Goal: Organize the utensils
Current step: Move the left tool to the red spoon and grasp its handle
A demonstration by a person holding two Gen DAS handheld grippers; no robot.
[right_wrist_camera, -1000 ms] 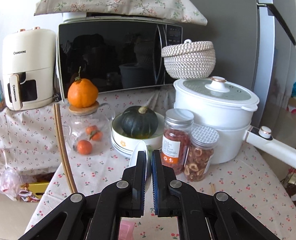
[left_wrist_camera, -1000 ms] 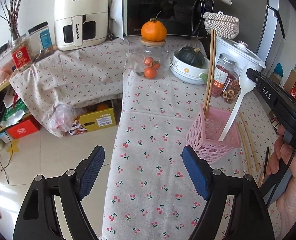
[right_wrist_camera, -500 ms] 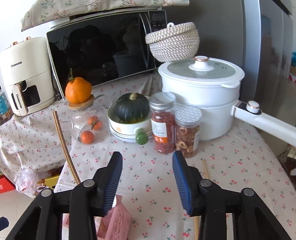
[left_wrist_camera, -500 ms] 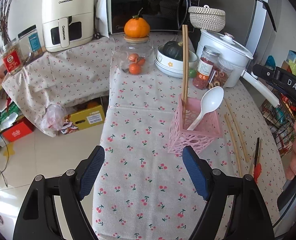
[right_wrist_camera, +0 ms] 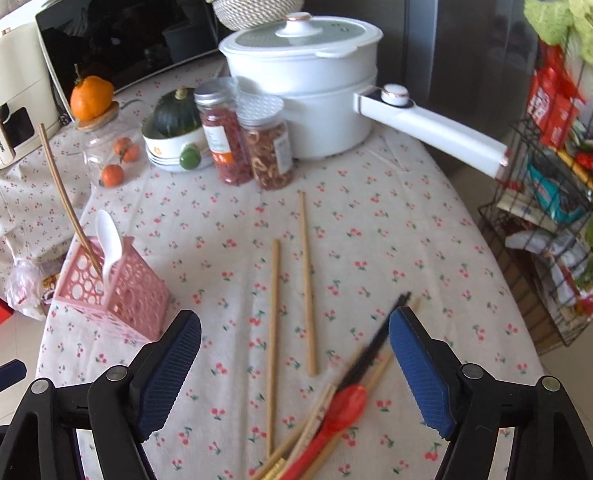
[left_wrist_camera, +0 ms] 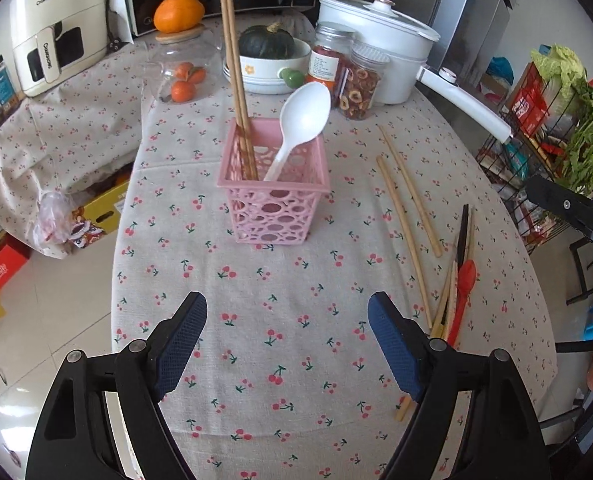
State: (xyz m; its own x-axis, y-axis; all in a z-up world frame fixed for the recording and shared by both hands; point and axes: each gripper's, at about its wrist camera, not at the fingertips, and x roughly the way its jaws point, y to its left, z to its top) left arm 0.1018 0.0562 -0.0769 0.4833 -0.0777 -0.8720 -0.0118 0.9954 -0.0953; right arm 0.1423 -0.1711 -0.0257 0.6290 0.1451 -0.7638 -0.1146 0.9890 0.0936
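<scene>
A pink perforated basket (left_wrist_camera: 275, 204) (right_wrist_camera: 114, 300) stands on the cherry-print tablecloth, holding a white spoon (left_wrist_camera: 302, 118) (right_wrist_camera: 109, 242) and a pair of wooden chopsticks (left_wrist_camera: 235, 76) (right_wrist_camera: 66, 204). Two loose wooden chopsticks (left_wrist_camera: 406, 208) (right_wrist_camera: 290, 292) lie to its right. Nearer lies a pile with a red spoon (left_wrist_camera: 462, 292) (right_wrist_camera: 334, 412), a black chopstick (right_wrist_camera: 370, 350) and more wooden ones. My left gripper (left_wrist_camera: 286, 346) hovers open in front of the basket, its jaws still widening, nothing between them. My right gripper (right_wrist_camera: 292, 370) is opening over the pile, empty.
At the back stand a white pot with a long handle (right_wrist_camera: 308, 80), two jars (right_wrist_camera: 252, 144), a bowl with a squash (left_wrist_camera: 270, 54), a glass jar of oranges (left_wrist_camera: 180, 68), a microwave and an air fryer (left_wrist_camera: 52, 20). A wire rack with greens (right_wrist_camera: 568, 168) stands right of the table.
My right gripper opened, leaving the white spoon in the basket, and swung right over the loose utensils. The left gripper moved right along the table, staying open.
</scene>
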